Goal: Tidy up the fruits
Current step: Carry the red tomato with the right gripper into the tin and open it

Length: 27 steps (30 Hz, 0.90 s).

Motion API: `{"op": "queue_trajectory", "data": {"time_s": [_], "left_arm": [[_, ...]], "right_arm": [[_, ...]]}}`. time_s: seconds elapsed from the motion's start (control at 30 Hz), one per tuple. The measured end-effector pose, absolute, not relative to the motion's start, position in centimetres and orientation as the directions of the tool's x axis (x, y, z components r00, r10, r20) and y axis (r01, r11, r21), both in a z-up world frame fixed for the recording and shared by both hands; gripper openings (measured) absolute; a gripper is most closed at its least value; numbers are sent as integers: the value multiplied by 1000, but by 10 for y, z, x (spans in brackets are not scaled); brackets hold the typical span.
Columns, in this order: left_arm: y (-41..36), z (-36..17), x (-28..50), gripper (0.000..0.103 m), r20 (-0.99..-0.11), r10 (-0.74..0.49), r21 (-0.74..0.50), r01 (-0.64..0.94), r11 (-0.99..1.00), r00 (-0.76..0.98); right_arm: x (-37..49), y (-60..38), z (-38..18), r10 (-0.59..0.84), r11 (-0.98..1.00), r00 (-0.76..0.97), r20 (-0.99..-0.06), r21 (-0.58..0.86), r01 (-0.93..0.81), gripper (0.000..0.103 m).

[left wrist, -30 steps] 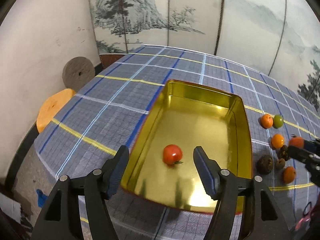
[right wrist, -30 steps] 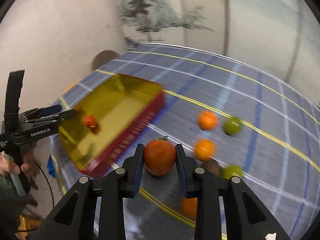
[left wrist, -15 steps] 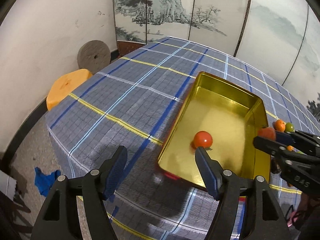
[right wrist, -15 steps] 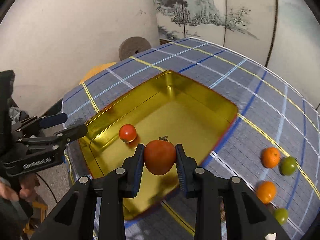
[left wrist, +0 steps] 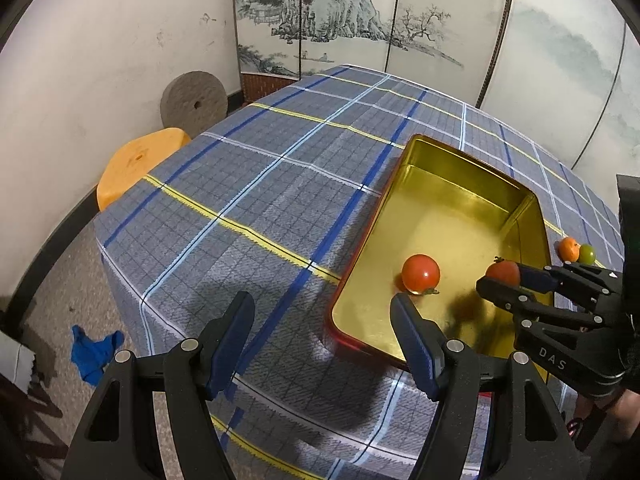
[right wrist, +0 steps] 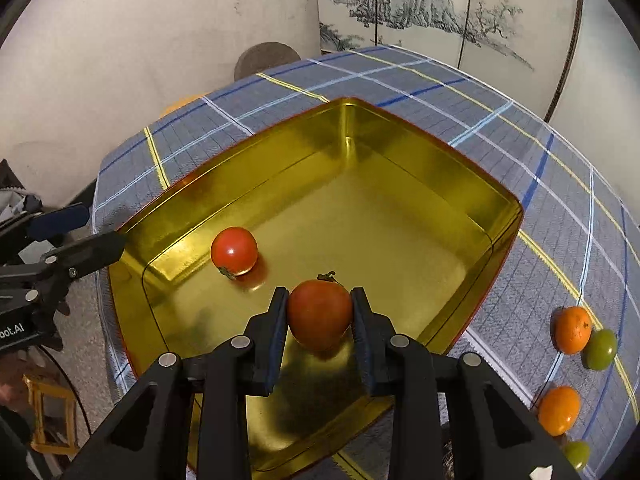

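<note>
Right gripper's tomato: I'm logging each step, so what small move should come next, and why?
Probably lower it slightly, then open. The right gripper holds the tomato over the gold tin, beside the one tomato already inside; the open left gripper stands clear at the tin's edge.

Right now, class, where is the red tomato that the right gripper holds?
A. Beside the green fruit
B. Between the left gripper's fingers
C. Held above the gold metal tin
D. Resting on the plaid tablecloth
C: the right gripper is shut on the red tomato, over the gold metal tin.
</note>
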<state>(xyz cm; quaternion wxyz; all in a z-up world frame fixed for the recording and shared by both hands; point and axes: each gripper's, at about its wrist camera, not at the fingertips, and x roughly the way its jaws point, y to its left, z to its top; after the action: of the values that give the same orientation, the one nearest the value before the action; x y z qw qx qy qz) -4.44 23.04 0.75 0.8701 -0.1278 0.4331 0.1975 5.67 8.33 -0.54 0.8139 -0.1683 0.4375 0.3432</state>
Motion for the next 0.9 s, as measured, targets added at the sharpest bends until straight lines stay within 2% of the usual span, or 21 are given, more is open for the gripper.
{"op": "queue_trajectory", "data": {"time_s": [0.73,0.9], "left_arm": [[232,-1,-49,71,-818,221,-58,-458,887,531],[233,-2,-50,71,-820,212,-69,-459,886,532]], "right_arm": [[59,86,-12,341,704,418,-842,-66,-707,30],[59,86,-11,354,702,409,-841,-50,-710,38]]}}
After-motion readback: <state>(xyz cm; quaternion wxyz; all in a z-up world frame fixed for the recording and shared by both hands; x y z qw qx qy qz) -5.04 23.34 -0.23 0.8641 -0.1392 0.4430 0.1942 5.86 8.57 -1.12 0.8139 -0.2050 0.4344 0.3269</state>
